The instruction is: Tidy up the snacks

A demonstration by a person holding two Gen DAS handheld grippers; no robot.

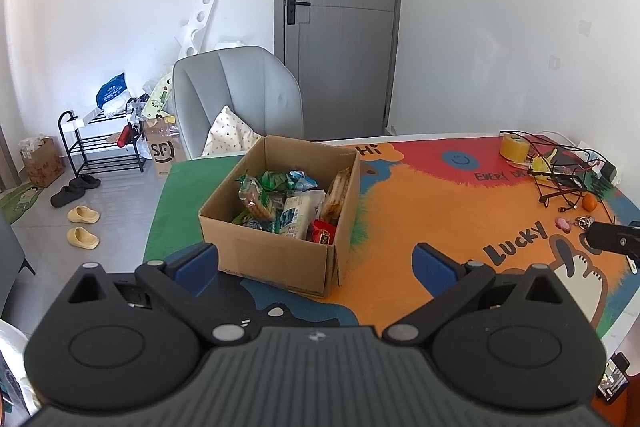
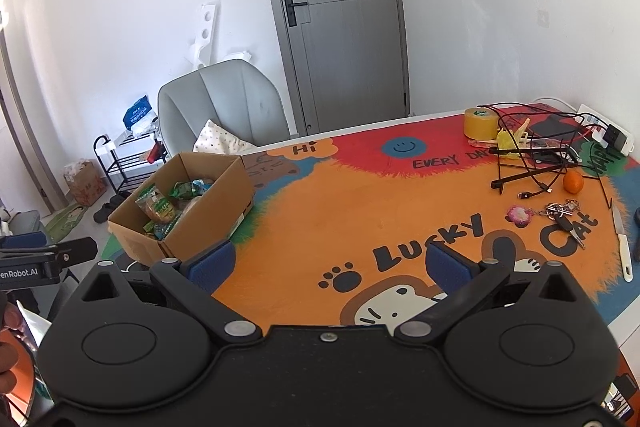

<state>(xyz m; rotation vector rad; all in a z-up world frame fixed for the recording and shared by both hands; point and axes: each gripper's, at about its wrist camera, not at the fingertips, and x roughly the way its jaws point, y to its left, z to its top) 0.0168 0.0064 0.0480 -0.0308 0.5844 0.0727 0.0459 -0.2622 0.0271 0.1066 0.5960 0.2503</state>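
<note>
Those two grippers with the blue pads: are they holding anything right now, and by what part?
Nothing is held. The left gripper and the right gripper are both open with nothing between their fingers. The snacks lie in the box.

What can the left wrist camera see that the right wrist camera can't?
Only the left wrist view shows the yellow slippers on the floor and the red packet in the box. Only the right wrist view shows the white knife and the paw prints on the mat. Both show the cardboard box, the tape roll, the small orange and the grey chair. Both tongs are open and empty.
</note>
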